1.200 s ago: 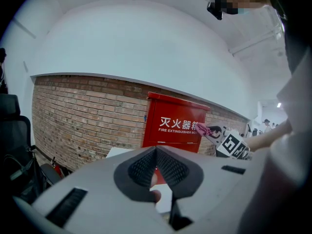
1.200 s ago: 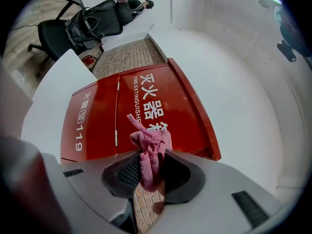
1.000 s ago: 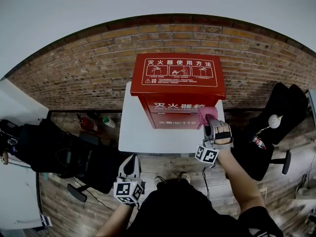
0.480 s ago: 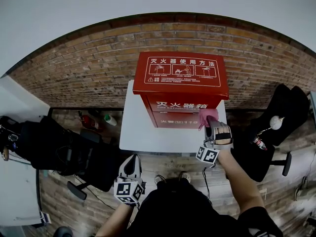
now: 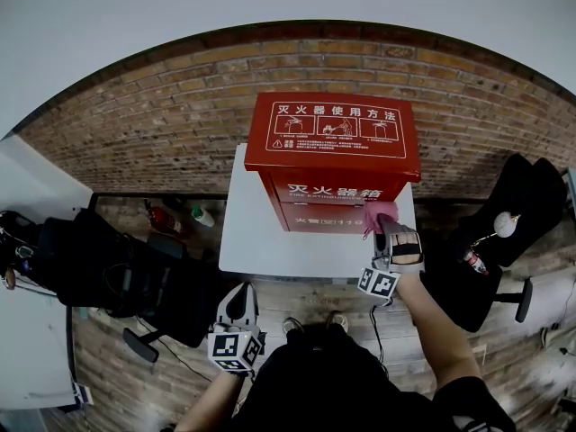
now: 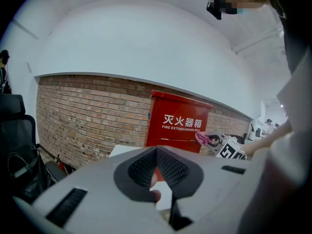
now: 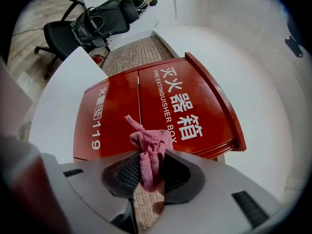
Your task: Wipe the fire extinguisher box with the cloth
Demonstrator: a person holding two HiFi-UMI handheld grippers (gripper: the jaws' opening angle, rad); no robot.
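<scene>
Pinching crumpled pink knit cloth [image 7: 148,150], right gripper [image 7: 148,173] holds it at the box front's lower right corner | glossy red fire extinguisher box [image 5: 331,156] closed, contents hidden, on white table [image 5: 247,237] | left gripper [image 6: 156,172] jaws together, empty, well apart.

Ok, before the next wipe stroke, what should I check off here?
1. Grip on the cloth: ok, the right tongs are shut on it.
2. Enough cloth past the tips: ok, a bunch sticks out.
3. Contact with the fire extinguisher box: cannot tell; the cloth is at the front's lower right.
4. Box upright on the white table, lid down: ok.
5. The left tongs out of the way: ok, shut, empty, held back from the table.
</scene>
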